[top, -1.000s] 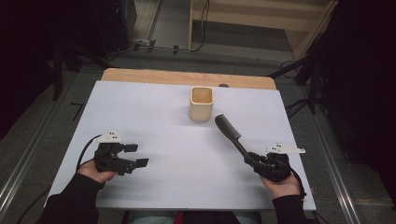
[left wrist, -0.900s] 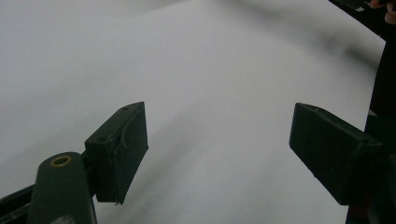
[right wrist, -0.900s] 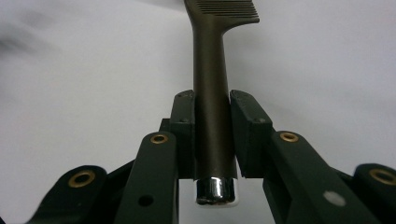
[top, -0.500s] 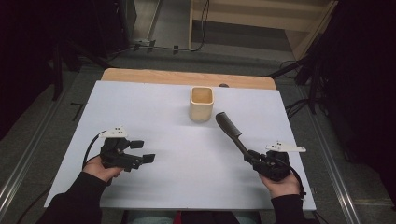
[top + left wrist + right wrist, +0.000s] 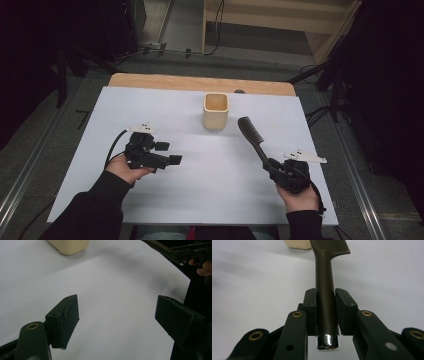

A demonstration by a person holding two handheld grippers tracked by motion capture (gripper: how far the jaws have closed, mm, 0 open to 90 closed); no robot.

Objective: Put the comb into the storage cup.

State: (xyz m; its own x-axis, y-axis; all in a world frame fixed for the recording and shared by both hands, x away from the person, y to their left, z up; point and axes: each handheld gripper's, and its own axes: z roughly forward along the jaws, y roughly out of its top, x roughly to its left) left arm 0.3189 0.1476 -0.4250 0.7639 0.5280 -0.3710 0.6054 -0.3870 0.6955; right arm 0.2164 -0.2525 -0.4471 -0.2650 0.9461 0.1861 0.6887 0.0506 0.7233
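Dark room, grey floor, pale wooden furniture at the far side. White sheet (image 5: 150, 107) over a wooden counter (image 5: 200, 82), wood showing along the far edge only.

Cup (image 5: 216, 111): beige, square-mouthed, upright at the far middle of the sheet. Seen again at the top of the left tool view (image 5: 68, 245) and, as a sliver, at the top of the right tool view (image 5: 298, 244).

Brush (image 5: 251, 136): black, long-handled, ribbed head at the far end, just right of the cup and apart from it. Handle slanted down toward the near right, end clamped in the right tool (image 5: 274, 167). In the right tool view, brush (image 5: 325, 290) straight up the middle, both pads (image 5: 310, 312) pressed against the handle's sides, chrome cap (image 5: 327, 341) sticking out on the near side of the grip. Right tool (image 5: 325, 315) thus clenched on the brush.

Left tool (image 5: 169, 154): near left of the sheet, held in a hand (image 5: 122, 170), sleeve dark, aimed rightward. Released: jaws wide apart in the left tool view (image 5: 117, 320), bare white sheet between them. Well apart from cup and brush. Right hand (image 5: 202, 266) and brush handle (image 5: 160, 247) at that view's top right corner.
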